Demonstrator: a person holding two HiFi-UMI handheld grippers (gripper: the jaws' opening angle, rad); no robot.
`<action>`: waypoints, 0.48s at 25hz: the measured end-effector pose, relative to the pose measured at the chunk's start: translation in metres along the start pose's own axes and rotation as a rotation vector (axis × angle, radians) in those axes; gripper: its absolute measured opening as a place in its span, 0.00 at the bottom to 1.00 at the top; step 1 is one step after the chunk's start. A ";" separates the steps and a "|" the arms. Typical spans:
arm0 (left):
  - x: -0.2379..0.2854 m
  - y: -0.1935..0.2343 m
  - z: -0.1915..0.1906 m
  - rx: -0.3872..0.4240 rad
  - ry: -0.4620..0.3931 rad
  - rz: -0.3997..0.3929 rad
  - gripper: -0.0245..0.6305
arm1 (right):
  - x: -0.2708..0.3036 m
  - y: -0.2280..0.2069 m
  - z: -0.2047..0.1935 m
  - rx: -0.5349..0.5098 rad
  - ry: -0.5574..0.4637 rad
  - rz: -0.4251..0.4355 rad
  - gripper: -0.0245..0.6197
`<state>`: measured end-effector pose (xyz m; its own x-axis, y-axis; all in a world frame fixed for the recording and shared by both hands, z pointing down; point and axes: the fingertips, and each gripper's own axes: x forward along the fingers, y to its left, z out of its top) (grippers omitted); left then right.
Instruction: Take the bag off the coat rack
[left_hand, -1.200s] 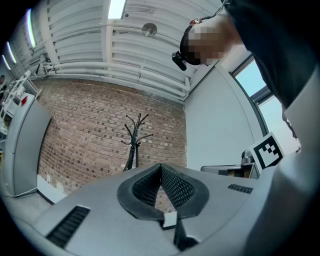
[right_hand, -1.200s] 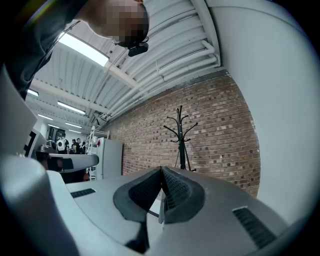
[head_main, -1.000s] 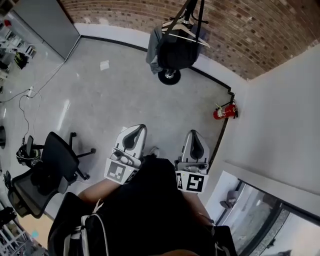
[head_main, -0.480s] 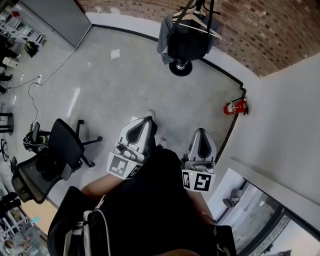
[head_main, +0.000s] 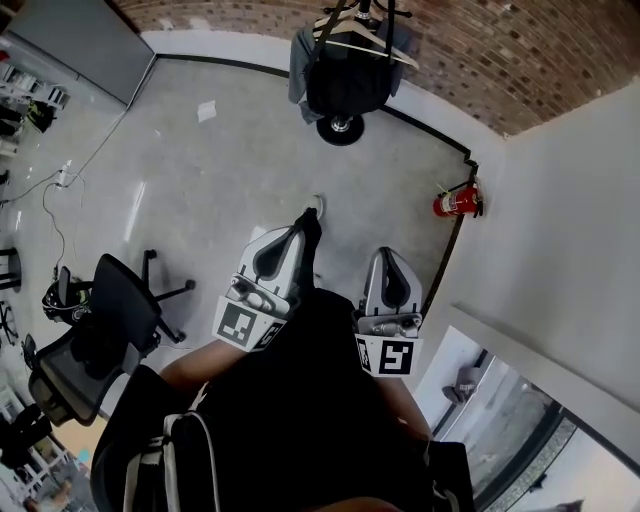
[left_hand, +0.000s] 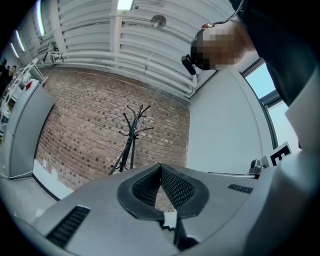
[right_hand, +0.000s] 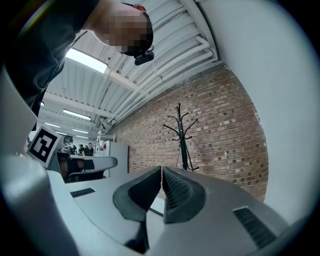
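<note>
Head view, nearest first: a person in dark clothing holds two grippers at waist height, side by side and pointing forward. The left gripper (head_main: 296, 232) and the right gripper (head_main: 386, 256) each carry a cube with square markers at the rear.

Left gripper view: the jaws of the left gripper (left_hand: 160, 172) are pressed together at the tips, with nothing between them. Right gripper view: the jaws of the right gripper (right_hand: 161, 174) also meet, and they too are empty.

Beyond the grippers lies a pale grey floor (head_main: 230, 160). A black office chair (head_main: 110, 320) stands to the person's left. A red fire extinguisher (head_main: 455, 200) sits at the foot of the white wall on the right.

Farthest away, against the brick wall (head_main: 480, 50), stands the coat rack (head_main: 340, 128) on a round base. The black bag (head_main: 345, 85) hangs on it, well apart from both grippers. A grey garment (head_main: 300, 65) hangs just beside the bag, and a hanger (head_main: 365, 48) sits above it. Both gripper views show the rack's upper hooks (left_hand: 132, 117) (right_hand: 181, 125) ahead.
</note>
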<state>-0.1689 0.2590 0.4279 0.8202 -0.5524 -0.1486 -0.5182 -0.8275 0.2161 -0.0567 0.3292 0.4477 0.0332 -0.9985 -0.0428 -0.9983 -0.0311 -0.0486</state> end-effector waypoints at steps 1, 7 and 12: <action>0.009 0.003 0.000 -0.001 0.000 -0.007 0.07 | 0.005 -0.005 -0.002 -0.004 0.005 -0.010 0.07; 0.067 0.030 -0.011 -0.014 -0.017 -0.019 0.07 | 0.045 -0.051 -0.005 0.004 -0.026 -0.094 0.07; 0.137 0.071 0.002 -0.004 0.001 -0.028 0.07 | 0.092 -0.101 0.025 0.001 -0.123 -0.175 0.07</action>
<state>-0.0939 0.1245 0.4213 0.8347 -0.5288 -0.1540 -0.4938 -0.8424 0.2158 0.0485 0.2417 0.4233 0.2117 -0.9650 -0.1548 -0.9768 -0.2036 -0.0668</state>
